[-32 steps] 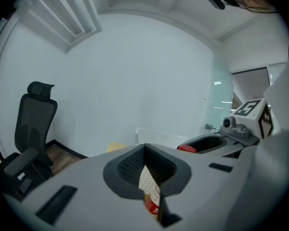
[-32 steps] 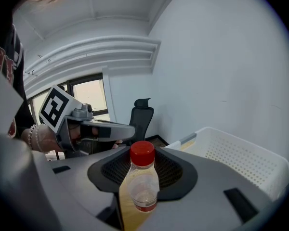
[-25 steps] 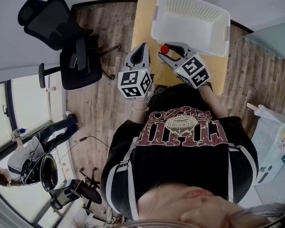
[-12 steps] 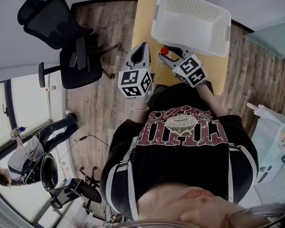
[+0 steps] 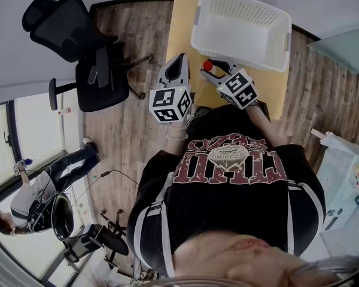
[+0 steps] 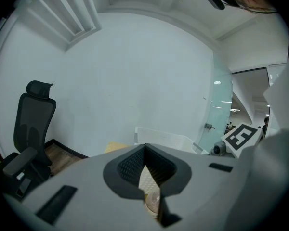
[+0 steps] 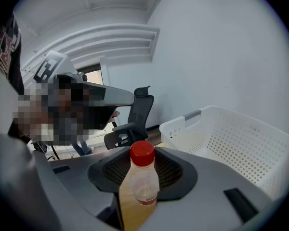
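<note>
A small clear bottle with a red cap (image 7: 142, 177) stands upright between the jaws of my right gripper (image 7: 140, 203), which is shut on it. In the head view the red cap (image 5: 207, 65) shows at the tip of the right gripper (image 5: 210, 69), over the yellow table (image 5: 182, 23) and just short of the white basket (image 5: 195, 31). My left gripper (image 5: 180, 58) hovers beside it at the table's left edge. Its jaws are together with only a thin slit (image 6: 147, 186) between them and grip nothing. A pale round thing shows through the slit; I cannot tell what it is.
The perforated white basket (image 7: 231, 143) fills the far end of the table, close on the right. A black office chair (image 5: 72, 34) stands on the wood floor to the left. Another person (image 5: 36, 190) stands further off by the window.
My right gripper has carried the bottle a little nearer the basket and away from the left gripper. The left gripper has stayed still.
</note>
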The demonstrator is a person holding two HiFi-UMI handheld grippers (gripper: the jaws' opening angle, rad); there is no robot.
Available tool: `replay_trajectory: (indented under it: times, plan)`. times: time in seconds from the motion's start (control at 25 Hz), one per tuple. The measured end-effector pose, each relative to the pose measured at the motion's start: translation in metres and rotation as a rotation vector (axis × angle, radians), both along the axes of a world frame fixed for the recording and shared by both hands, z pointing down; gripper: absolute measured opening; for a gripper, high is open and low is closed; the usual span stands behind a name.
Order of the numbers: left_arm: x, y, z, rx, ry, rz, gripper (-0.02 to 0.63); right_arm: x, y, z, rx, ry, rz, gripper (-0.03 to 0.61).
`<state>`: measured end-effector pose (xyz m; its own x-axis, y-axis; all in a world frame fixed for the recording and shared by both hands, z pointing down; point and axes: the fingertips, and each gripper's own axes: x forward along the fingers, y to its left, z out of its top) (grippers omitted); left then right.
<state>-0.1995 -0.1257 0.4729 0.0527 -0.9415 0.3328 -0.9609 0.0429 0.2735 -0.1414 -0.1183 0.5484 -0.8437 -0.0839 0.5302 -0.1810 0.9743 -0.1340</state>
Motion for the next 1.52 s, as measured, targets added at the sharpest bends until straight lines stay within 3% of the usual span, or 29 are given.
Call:
replay_trajectory:
  times: [1.52]
  plan:
    - [0.016,0.003,-0.005,0.008,-0.005,0.014,0.048,0.020,0.028,0.004,0.072,0.007,-0.057,0.166]
